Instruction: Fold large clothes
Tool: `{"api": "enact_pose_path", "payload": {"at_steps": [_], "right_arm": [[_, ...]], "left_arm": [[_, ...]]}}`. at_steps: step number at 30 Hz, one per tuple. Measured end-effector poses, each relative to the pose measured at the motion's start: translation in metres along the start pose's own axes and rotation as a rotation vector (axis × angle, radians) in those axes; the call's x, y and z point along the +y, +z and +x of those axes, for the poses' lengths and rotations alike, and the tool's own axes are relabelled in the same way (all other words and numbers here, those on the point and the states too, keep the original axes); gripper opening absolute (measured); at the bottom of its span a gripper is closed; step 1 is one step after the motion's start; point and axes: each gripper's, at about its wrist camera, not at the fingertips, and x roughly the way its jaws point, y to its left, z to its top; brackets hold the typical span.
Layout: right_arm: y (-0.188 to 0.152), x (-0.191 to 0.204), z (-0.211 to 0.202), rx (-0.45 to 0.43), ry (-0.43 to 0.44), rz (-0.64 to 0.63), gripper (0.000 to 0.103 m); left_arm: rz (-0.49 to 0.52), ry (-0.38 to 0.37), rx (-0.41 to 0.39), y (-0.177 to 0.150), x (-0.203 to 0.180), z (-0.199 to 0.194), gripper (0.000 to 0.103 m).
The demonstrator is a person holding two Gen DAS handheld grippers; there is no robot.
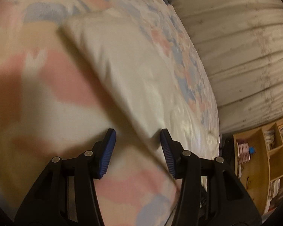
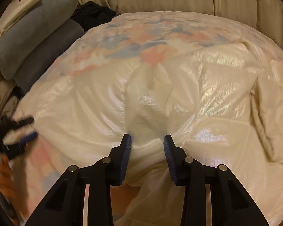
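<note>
Right gripper (image 2: 147,141) low over a bed, blue pads (image 2: 126,156) set on either side of a raised ridge of the cream quilt (image 2: 207,98), fabric bunched between them; whether pressed tight or just flanking, cannot tell. Left gripper (image 1: 136,137) spread apart above the same quilt, a folded edge running between its fingers but touching neither pad. Also seen in the right wrist view at far left, blurred, held by a hand (image 2: 1,171).

Quilt spread wide across the bed, shiny cream side up over the near half, floral side in pink and blue showing along the far edge and at the near left corner. Long axis across the right wrist view, left to right; turned-over cream flap in the left wrist view running diagonally from upper left down toward the gripper.

Rolled grey blankets (image 2: 37,37) beside the quilt at upper left, a dark garment (image 2: 92,15) behind them. Pale curtain (image 1: 245,47) past the bed, wooden bookshelf (image 1: 264,160) at lower right
</note>
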Motion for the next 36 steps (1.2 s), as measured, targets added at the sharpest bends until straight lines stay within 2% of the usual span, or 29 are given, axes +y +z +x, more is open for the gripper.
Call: {"api": "enact_pose_path", "payload": {"at_steps": [6,8,9,10,12,14,18,21,24,26,30,34,36], "right_arm": [[-0.005,-0.012,0.014,-0.022,0.036,0.018,0.037],[-0.008,-0.014,0.018,-0.031,0.041,0.016,0.037],[-0.011,-0.013,0.019,-0.037,0.044,0.014,0.037],[-0.012,-0.012,0.019,-0.040,0.044,0.014,0.037],[-0.016,-0.012,0.017,-0.045,0.048,0.017,0.037],[-0.017,-0.014,0.017,-0.043,0.051,0.023,0.037],[-0.012,-0.012,0.020,-0.018,0.044,0.016,0.037],[-0.009,-0.016,0.009,0.024,0.059,0.035,0.037],[-0.012,-0.029,-0.026,0.032,0.123,0.101,0.037],[-0.018,-0.041,-0.055,0.011,0.155,0.120,0.037],[-0.035,-0.073,-0.119,-0.061,0.160,0.130,0.037],[-0.064,-0.133,-0.184,-0.135,0.127,0.201,0.037],[-0.080,-0.167,-0.211,-0.169,0.098,0.251,0.037]], "left_arm": [[-0.056,0.085,-0.128,0.039,0.000,0.013,0.045],[-0.056,0.129,-0.164,0.046,-0.005,0.017,0.023],[-0.036,0.147,-0.174,0.047,-0.010,0.017,0.011],[0.003,0.165,-0.191,0.046,-0.020,0.016,0.005],[0.117,0.215,-0.256,0.039,-0.043,0.000,0.003],[0.218,0.232,-0.301,0.024,-0.071,-0.019,0.003],[0.436,0.193,-0.359,-0.012,-0.147,-0.058,0.003],[0.596,0.158,-0.384,-0.050,-0.209,-0.088,0.003],[0.745,0.123,-0.417,-0.095,-0.267,-0.118,0.003],[0.807,0.099,-0.417,-0.124,-0.292,-0.132,0.003],[0.916,0.060,-0.355,-0.188,-0.354,-0.141,0.003],[0.965,0.039,-0.272,-0.251,-0.390,-0.133,0.003],[0.982,0.025,-0.227,-0.281,-0.406,-0.115,0.003]]}}
